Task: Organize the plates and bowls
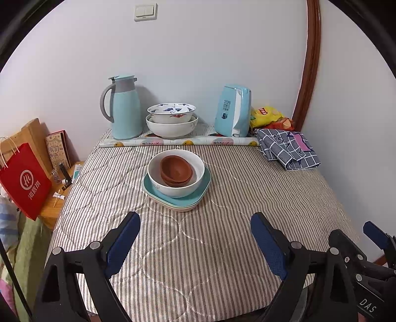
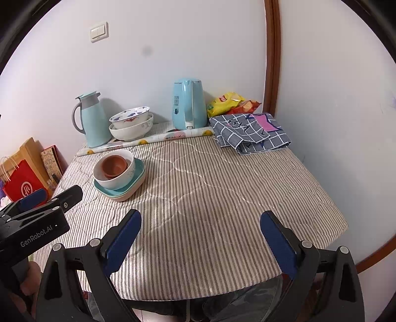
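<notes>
Only the right wrist view is showing the person's hand (image 2: pixel 23 284), at 8 o'clock, gripping the left gripper (image 1: pixel 195 237); its jaws are standing wide, holding nothing. The right gripper (image 2: pixel 200 237) is likewise gaping wide and empty. A striped quilted cloth (image 1: pixel 222 247) is covering the table below white walls. At 12 o'clock, 2 brown bowls (image 1: pixel 176 173) are nesting inside a white bowl (image 1: pixel 158 171), sitting on stacked plates (image 1: pixel 173 201).

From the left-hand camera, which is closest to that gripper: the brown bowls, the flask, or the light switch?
1. Brown bowls, centre of the table, just ahead of the left gripper.
2. Flask, back left, by the wall.
3. Light switch, high on the wall.
</notes>
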Action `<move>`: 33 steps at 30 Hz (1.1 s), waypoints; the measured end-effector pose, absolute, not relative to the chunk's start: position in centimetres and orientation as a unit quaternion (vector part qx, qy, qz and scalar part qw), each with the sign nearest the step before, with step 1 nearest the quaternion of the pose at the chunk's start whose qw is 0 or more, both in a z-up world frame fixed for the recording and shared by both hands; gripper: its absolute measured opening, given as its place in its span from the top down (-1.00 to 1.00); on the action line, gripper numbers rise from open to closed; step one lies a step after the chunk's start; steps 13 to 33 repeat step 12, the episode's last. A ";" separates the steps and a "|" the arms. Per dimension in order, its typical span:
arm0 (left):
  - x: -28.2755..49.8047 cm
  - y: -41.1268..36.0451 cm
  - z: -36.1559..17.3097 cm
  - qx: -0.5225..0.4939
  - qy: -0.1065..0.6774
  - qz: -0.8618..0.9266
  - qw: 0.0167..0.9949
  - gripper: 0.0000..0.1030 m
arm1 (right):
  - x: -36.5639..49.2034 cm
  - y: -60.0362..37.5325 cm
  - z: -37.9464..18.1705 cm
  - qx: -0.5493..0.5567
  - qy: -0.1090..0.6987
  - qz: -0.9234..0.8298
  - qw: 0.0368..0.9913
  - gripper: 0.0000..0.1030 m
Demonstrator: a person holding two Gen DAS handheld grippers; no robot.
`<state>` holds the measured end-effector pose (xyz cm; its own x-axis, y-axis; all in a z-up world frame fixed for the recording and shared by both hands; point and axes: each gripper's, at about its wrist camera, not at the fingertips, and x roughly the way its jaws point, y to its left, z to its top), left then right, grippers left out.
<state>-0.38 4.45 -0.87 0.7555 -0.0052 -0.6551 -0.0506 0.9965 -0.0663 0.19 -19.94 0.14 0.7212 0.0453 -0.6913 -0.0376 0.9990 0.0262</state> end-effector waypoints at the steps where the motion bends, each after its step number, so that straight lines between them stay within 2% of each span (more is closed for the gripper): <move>1: -0.4 4.4 -0.9 -0.040 0.350 0.013 0.936 -0.76 | 0.2 -20.0 0.1 0.006 0.373 0.021 0.928 -0.86; 33: 0.8 4.7 -1.8 -0.033 0.350 0.021 0.936 -0.76 | 0.9 -19.9 -0.6 0.012 0.369 0.029 0.929 -0.86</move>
